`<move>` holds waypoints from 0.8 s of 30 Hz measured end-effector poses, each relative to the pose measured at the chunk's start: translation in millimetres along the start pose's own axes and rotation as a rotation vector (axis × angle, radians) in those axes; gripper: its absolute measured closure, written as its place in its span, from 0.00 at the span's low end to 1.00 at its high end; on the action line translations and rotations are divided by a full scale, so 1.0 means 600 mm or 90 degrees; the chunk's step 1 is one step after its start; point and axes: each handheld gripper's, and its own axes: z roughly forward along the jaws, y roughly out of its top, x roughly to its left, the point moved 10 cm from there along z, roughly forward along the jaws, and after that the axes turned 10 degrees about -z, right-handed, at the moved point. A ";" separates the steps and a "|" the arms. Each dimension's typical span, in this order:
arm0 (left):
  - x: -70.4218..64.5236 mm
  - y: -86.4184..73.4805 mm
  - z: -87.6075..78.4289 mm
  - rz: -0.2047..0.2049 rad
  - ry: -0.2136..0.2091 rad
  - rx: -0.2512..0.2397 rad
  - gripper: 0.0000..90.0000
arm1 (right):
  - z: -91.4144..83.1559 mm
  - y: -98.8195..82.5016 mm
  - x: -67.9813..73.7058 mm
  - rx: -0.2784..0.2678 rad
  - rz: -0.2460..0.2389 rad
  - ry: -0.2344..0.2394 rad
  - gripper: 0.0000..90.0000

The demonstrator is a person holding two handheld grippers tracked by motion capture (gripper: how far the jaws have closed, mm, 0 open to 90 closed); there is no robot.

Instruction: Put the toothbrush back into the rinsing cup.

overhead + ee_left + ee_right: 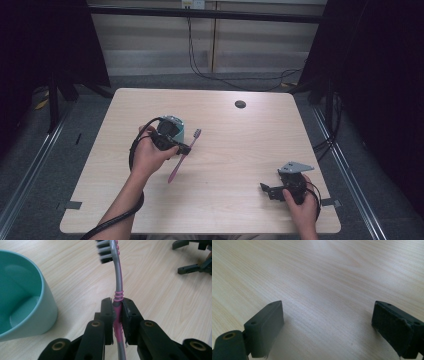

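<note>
My light wood surface (pixel 240 150) has a little dark round hole (pixel 240 104) near its far edge, black cables (pixel 215 75) on the floor behind it.

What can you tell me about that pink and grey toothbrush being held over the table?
The pink and grey plastic toothbrush has a slim, slightly curved handle, grey along the neck with pink ribbed rings and pink grip strips lower down, and a head of dark and white bristles. The left gripper is shut on its handle about midway, pads pressing both sides. In the high view it slants over the pale wooden table, head towards the far side, beside the teal ceramic cup and not touching it.
</note>
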 end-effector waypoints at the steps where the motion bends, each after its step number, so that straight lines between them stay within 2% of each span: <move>1: -0.003 0.003 -0.001 -0.010 -0.004 -0.009 0.90 | 0.000 0.000 0.000 0.001 0.001 0.000 0.11; 4: -0.006 0.010 -0.004 -0.005 -0.007 -0.018 0.90 | 0.000 0.000 0.000 0.000 0.000 0.000 0.11; 10: -0.010 0.023 -0.010 -0.018 -0.013 -0.059 0.90 | 0.000 0.000 0.000 0.001 0.001 0.000 0.11; 18: -0.007 0.033 -0.017 -0.028 -0.008 -0.095 0.90 | 0.000 0.000 0.000 0.000 -0.001 0.000 0.11; 24: -0.007 0.039 -0.024 -0.029 0.001 -0.103 0.90 | 0.000 0.000 0.000 0.001 0.001 0.000 0.11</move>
